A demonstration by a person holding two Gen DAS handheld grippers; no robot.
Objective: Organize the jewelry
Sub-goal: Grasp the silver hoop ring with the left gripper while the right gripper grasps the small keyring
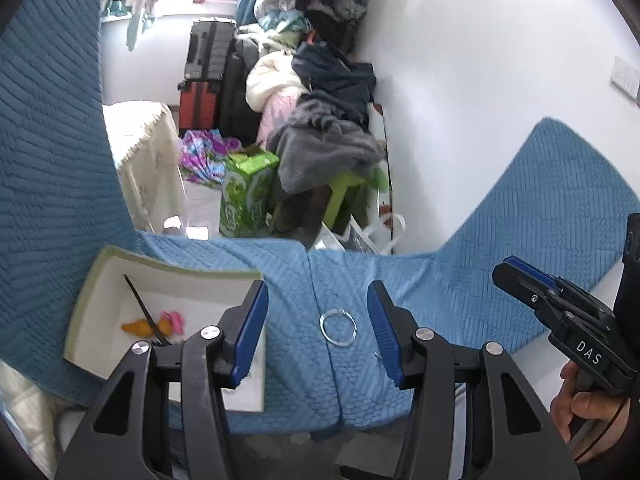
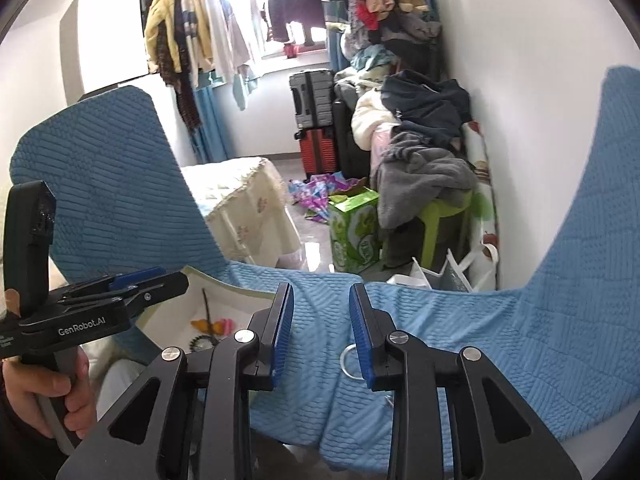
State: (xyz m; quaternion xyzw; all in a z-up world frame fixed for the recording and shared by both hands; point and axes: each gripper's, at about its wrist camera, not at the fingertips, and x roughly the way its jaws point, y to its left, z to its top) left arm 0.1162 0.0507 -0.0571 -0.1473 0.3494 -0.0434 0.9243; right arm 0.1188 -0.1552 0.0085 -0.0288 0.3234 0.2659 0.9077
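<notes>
A thin silver bangle (image 1: 338, 327) lies flat on the blue quilted cushion (image 1: 500, 256). My left gripper (image 1: 318, 330) is open and empty, its jaws on either side of the bangle and above it. An open white box (image 1: 120, 280) with a green rim sits to the left, holding an orange and a pink clip and a black stick. My right gripper (image 2: 320, 330) is open and empty; the bangle (image 2: 346, 362) shows partly behind its right finger (image 2: 362, 344). The box (image 2: 240, 300) lies to its left.
The other hand-held gripper shows at each view's edge: the right one (image 1: 560, 308), the left one (image 2: 100, 300). Beyond the cushion's far edge are a green carton (image 2: 354, 232), a stool with clothes, suitcases (image 1: 208, 76) and a covered table (image 2: 240, 204).
</notes>
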